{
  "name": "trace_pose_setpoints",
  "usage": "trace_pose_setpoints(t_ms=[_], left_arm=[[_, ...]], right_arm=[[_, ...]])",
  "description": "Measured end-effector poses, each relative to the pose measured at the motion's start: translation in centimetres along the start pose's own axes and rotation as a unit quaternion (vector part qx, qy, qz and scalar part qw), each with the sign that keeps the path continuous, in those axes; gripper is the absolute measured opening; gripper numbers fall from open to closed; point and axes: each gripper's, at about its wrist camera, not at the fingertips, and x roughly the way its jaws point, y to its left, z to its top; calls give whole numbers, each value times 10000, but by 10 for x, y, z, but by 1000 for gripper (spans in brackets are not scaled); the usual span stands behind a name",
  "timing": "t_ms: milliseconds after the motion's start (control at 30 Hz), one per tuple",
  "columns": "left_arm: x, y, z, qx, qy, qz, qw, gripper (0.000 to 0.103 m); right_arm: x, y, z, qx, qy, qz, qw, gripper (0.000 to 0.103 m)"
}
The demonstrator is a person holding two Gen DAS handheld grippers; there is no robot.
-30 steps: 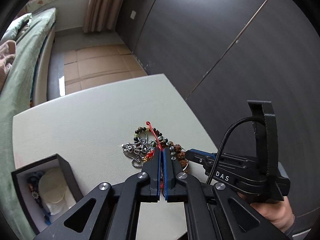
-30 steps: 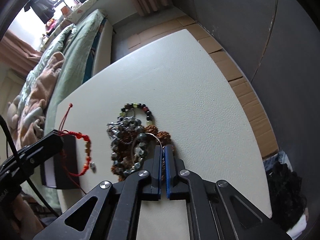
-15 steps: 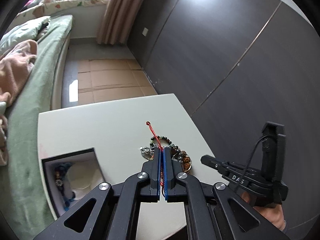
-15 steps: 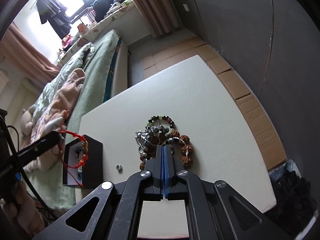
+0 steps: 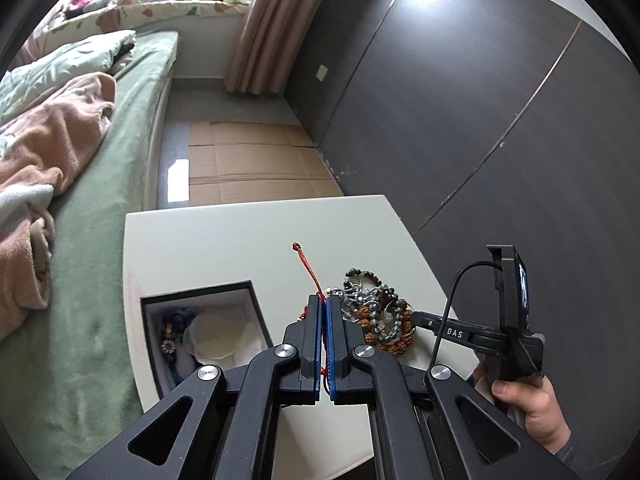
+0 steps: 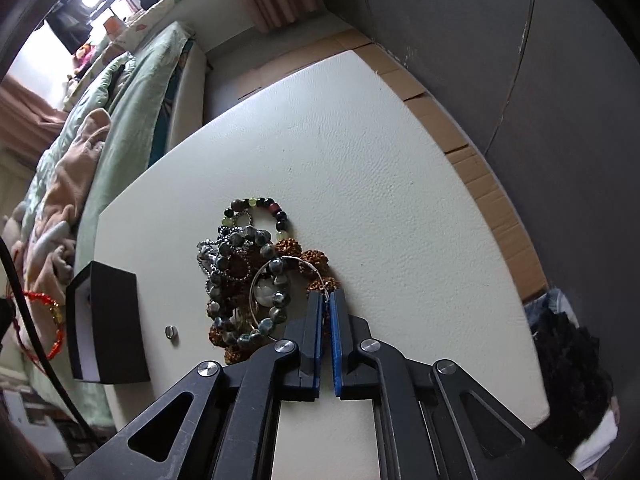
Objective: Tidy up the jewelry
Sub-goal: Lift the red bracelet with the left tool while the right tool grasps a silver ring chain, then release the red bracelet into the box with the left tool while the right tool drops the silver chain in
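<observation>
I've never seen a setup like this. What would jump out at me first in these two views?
Probably the thin red cord bracelet pinched in the shut left tool, held above the white table. Next, the tangled heap of beaded bracelets mid-table, with the right tool at the heap's edge around a thin silver wire hoop. An open black jewelry box sits at the table's left edge.

**Textures on the bedside table**

The table [image 6: 400, 208] top looks matt, pebbled like leatherette. The beaded bracelets [image 6: 248, 272] shine glossy, one thin wire bangle [image 6: 256, 280] metallic. The jewelry box [image 5: 256, 308] is matt black, pale fabric inside. The red cord bracelet [image 5: 308, 268] looks braided.
</observation>
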Motion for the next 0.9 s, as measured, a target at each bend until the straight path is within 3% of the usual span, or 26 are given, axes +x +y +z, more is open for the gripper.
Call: trace_pose_setpoints(t_ms=[367,400,900], left_arm=[[5,4,-4,30,105,113,9999,1],[4,4,-3,40,94,122,9999,1],[-18,31,1,-299,-162,302,9990,1]], right_arm=[[0,-1,-3,-96,-113,-11,9999,11],[-2,-1,-4,-106,-145,0,9998,7],[-70,27,-23,-235,-1223,592,9904,4]])
